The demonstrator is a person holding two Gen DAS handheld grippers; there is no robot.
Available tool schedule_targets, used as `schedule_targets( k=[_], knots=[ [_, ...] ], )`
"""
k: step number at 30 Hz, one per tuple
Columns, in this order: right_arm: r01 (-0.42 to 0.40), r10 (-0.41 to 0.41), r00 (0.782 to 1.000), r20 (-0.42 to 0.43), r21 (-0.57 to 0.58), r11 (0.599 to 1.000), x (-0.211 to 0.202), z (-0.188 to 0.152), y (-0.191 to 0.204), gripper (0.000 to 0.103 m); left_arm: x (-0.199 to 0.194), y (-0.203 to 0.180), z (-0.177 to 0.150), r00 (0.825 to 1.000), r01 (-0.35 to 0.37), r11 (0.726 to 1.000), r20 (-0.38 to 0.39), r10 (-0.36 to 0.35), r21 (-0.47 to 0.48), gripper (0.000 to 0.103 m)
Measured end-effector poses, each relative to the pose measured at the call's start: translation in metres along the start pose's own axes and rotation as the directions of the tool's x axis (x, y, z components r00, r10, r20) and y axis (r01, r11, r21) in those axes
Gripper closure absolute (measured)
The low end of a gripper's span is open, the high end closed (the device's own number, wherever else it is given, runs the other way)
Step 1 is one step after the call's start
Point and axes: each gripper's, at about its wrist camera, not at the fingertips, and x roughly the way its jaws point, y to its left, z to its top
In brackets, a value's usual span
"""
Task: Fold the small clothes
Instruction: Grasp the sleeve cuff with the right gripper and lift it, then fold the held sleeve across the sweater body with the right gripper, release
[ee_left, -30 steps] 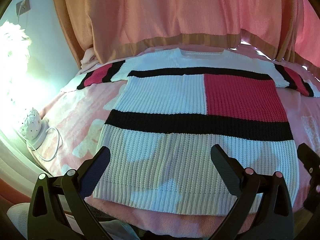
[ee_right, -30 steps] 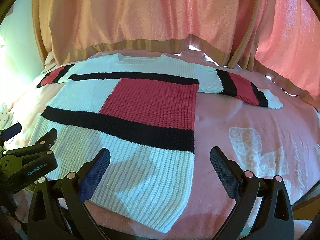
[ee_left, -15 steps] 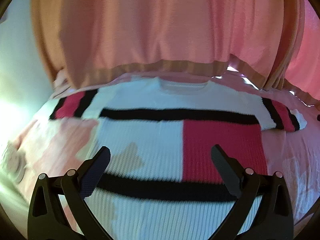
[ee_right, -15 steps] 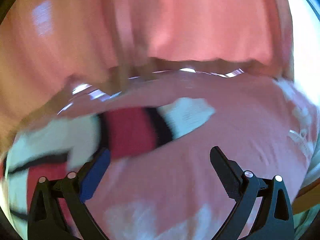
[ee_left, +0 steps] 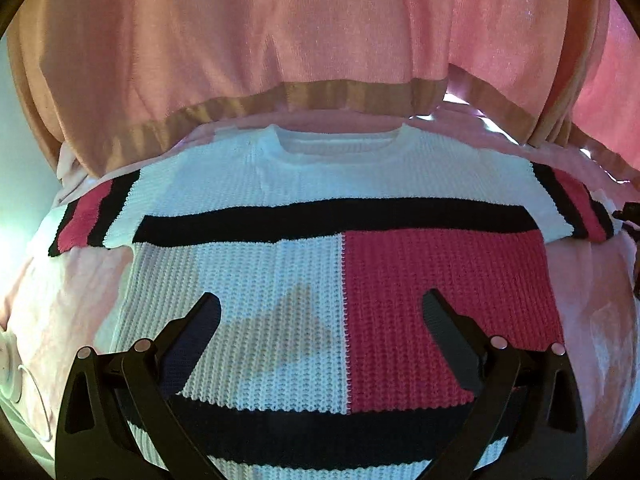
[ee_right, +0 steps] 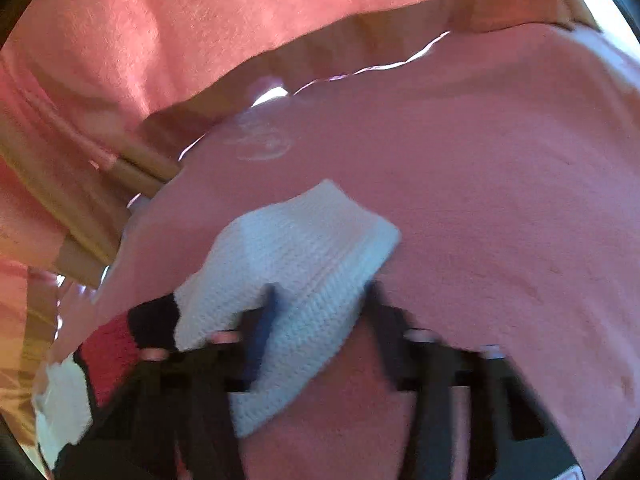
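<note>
A white knitted sweater [ee_left: 304, 184] with black bands and a red block lies flat, front up, on a pink bedspread [ee_left: 72, 292], neck towards the curtain. My left gripper [ee_left: 320, 312] is open and empty, hovering above the middle of its body. My right gripper [ee_right: 320, 300] is over the white cuff [ee_right: 304, 248] of the sweater's right sleeve; its fingers straddle the cuff with a gap between them, and the view is blurred. The right gripper's tip shows at the right edge of the left wrist view [ee_left: 630, 216].
A pink curtain with a tan hem [ee_left: 320, 100] hangs close behind the bed's far edge. A small white device with a cable [ee_left: 8, 364] lies at the bed's left side. Bare bedspread [ee_right: 500, 180] stretches beyond the cuff.
My left gripper moved forward from the hem to above the sweater's middle. My right gripper swung right and forward to the right sleeve's cuff and its fingers narrowed around it.
</note>
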Motion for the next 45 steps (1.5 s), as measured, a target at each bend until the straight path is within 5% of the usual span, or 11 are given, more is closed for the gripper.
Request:
schedule_targets(
  k=[3,6,11,16,21,25,30,35,40,42,45],
  knots=[
    [-0.120,0.121,0.990,0.071,-0.022,0.993,-0.030,0.009,0.024,0.097,-0.001,0.005,-0.001,1.000,0.000,1.000,0.001,0.000,0.009,0.005],
    [-0.311,0.322,0.940,0.109,-0.106,0.945,-0.080,0.015,0.085,0.097,-0.003,0.011,0.001,1.000,0.003,1.000,-0.002,-0.003,-0.007,0.005],
    [-0.589,0.615,0.788,-0.041,-0.344,0.732,-0.150,-0.027,0.247,0.097,-0.014,0.021,0.002,1.000,0.026,0.999,0.010,-0.026,-0.038,0.005],
    [-0.731,0.661,0.669,-0.339,-0.458,0.505,-0.152,-0.133,0.392,0.089,-0.028,0.040,0.002,0.998,0.048,0.995,0.040,-0.044,-0.086,0.005],
    [-0.642,0.537,0.748,-0.391,-0.633,0.434,-0.151,-0.216,0.435,0.078,-0.026,0.066,0.005,0.997,0.080,0.987,0.032,-0.076,-0.141,0.005],
    [-0.469,0.462,0.859,-0.221,-0.703,0.535,-0.175,-0.199,0.381,0.048,-0.011,0.089,0.014,0.994,0.106,0.976,0.039,-0.100,-0.192,0.005],
    [-0.234,0.209,0.970,-0.124,-0.707,0.667,-0.140,-0.173,0.267,0.040,0.047,0.085,0.040,0.984,0.161,0.960,-0.039,-0.174,-0.229,0.005],
    [-0.175,0.056,0.978,-0.202,-0.637,0.751,-0.081,-0.173,0.199,0.040,0.127,0.071,0.060,0.937,0.226,0.892,-0.162,-0.309,-0.392,0.006],
    [-0.256,0.104,0.957,-0.270,-0.621,0.741,-0.065,-0.172,0.200,0.040,0.143,0.056,0.071,0.957,0.180,0.922,-0.156,-0.244,-0.343,0.018],
    [-0.289,0.139,0.950,-0.280,-0.616,0.733,-0.061,-0.173,0.209,0.040,0.143,0.050,0.075,0.957,0.202,0.930,-0.142,-0.255,-0.306,0.072],
    [-0.301,0.158,0.948,-0.277,-0.613,0.730,-0.060,-0.177,0.223,0.040,0.142,0.051,0.083,0.935,0.277,0.911,-0.134,-0.329,-0.307,0.095]
  ],
)
